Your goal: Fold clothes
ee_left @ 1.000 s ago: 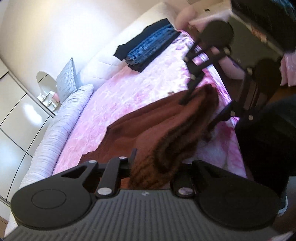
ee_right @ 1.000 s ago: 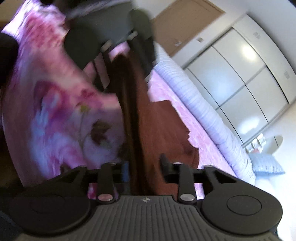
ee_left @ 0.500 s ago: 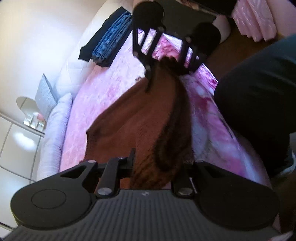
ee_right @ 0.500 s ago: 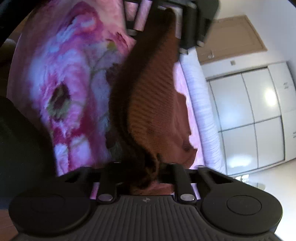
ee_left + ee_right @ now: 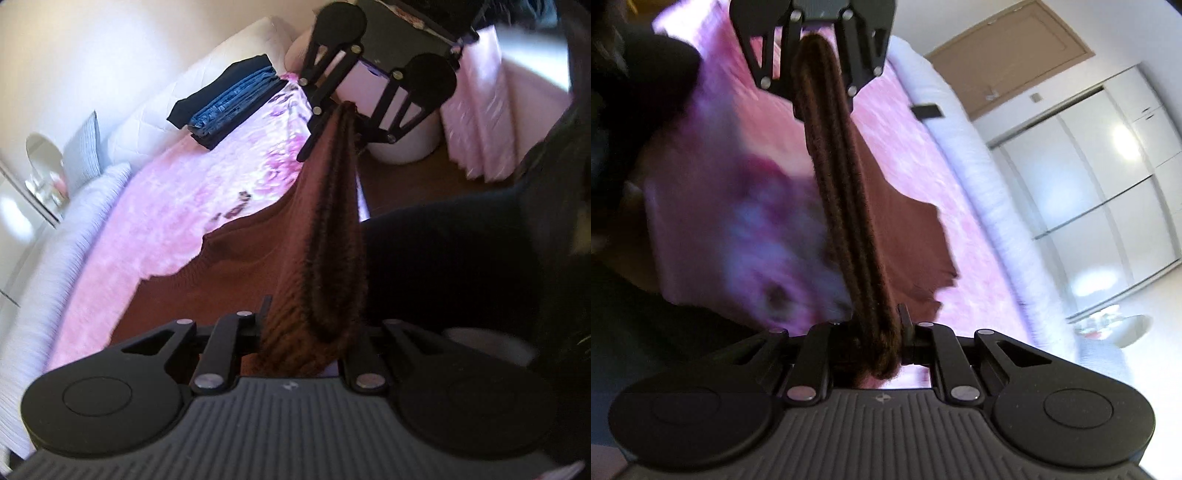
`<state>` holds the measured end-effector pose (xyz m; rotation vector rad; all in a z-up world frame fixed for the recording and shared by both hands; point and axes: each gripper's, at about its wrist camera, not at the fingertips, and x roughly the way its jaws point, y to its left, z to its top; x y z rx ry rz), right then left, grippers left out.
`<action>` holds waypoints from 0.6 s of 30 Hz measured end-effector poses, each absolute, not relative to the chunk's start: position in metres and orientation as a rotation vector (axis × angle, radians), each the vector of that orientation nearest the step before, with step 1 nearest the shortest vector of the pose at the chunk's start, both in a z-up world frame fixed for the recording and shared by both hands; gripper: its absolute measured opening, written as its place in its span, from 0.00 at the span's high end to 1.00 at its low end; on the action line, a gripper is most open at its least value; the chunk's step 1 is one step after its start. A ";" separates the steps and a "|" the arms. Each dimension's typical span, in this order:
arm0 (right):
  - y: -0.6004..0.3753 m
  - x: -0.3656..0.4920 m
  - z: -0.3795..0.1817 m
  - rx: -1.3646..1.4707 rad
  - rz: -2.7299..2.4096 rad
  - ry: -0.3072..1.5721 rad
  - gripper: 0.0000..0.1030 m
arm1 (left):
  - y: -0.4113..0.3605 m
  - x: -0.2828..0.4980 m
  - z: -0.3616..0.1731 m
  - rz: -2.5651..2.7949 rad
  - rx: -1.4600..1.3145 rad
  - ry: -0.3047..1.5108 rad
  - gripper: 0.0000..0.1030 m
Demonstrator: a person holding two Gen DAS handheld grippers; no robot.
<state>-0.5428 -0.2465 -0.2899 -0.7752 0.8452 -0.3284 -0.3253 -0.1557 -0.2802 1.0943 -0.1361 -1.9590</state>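
The left tool (image 5: 306, 328) is clamped on a brown knitted garment (image 5: 321, 240), whose edge runs taut from it up to the right tool (image 5: 341, 110) ahead, which grips the other end. Left of that edge the garment spreads over a pink flowered bed cover (image 5: 192, 206). Farther ahead and left, a stack of folded dark and blue clothes (image 5: 229, 101) lies on the bed. A person's dark-clothed leg (image 5: 443, 266) is to the right.

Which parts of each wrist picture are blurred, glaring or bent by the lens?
Left wrist view: the pink bedspread is smeared, the wall top left is washed out, and the bed's edge curves. Right wrist view: the bedspread's flowers left of the brown garment are heavily blurred, and glare spots the wardrobe doors.
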 end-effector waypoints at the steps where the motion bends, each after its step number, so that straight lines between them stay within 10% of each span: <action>1: -0.233 -0.548 -0.286 -0.773 -0.318 0.845 0.89 | -0.157 -0.321 -0.274 -1.964 1.073 -0.119 0.89; 10: -0.279 -0.520 -0.211 -0.785 -0.320 0.772 0.88 | -0.257 -0.232 -0.193 -1.953 0.768 0.089 0.85; 18: -0.441 -0.447 -0.196 -0.514 -0.323 0.751 0.87 | -0.402 -0.121 -0.228 -1.837 0.598 0.475 0.82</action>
